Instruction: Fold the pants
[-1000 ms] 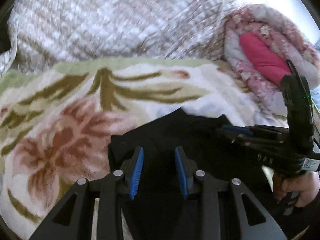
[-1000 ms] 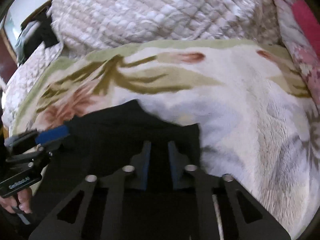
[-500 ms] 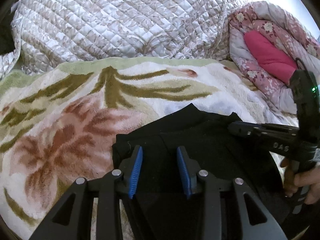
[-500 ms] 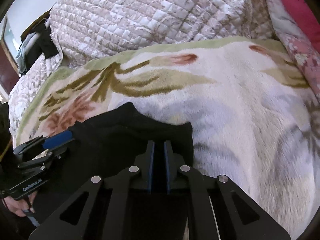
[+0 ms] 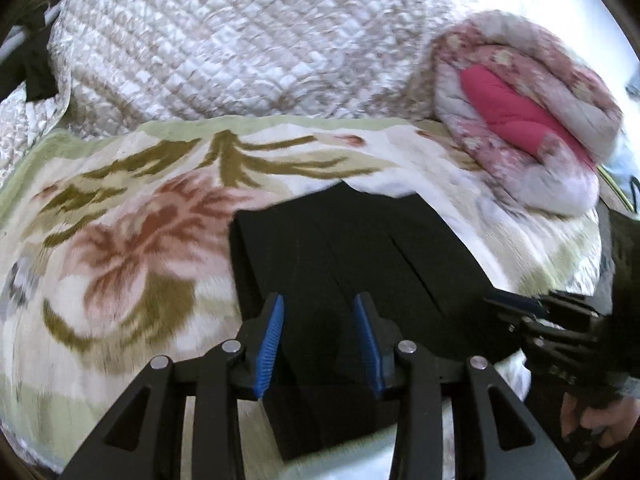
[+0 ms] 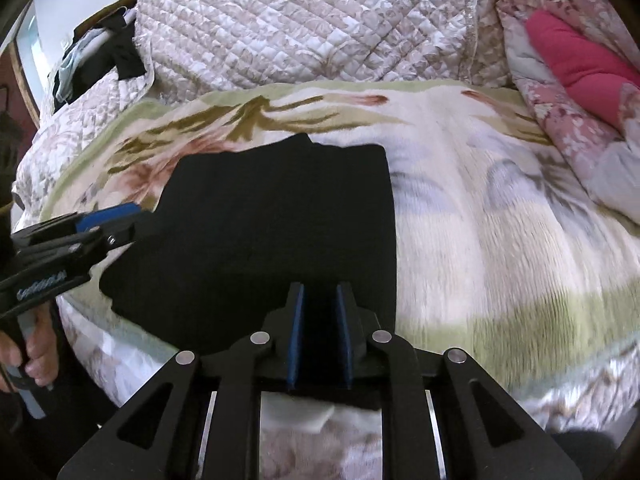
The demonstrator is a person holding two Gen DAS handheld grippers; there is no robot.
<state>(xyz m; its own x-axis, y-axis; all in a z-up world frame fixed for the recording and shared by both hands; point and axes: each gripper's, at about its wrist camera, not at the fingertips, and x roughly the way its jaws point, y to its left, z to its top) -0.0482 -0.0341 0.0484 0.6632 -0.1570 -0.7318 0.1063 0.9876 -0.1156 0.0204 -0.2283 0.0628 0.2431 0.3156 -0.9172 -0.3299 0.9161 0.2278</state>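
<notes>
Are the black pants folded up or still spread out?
Folded. The black pants lie as a compact rectangle on the floral blanket, with a layered edge visible in the left wrist view.

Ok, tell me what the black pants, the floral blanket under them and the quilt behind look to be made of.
Black pants: smooth, matte woven cloth, probably; flat with crisp folded edges, no sheen.
Floral blanket: plush fleece, likely synthetic; its fuzzy pile shows brushed streaks.
Quilt: padded stitched fabric with a slight satin sheen; diamond stitching puffs up.

One pair of black pants [image 5: 352, 248], one floral blanket [image 5: 132, 216] beneath both grippers, one quilted bedspread [image 5: 240, 40] beyond, one pink comforter [image 5: 516, 120].
</notes>
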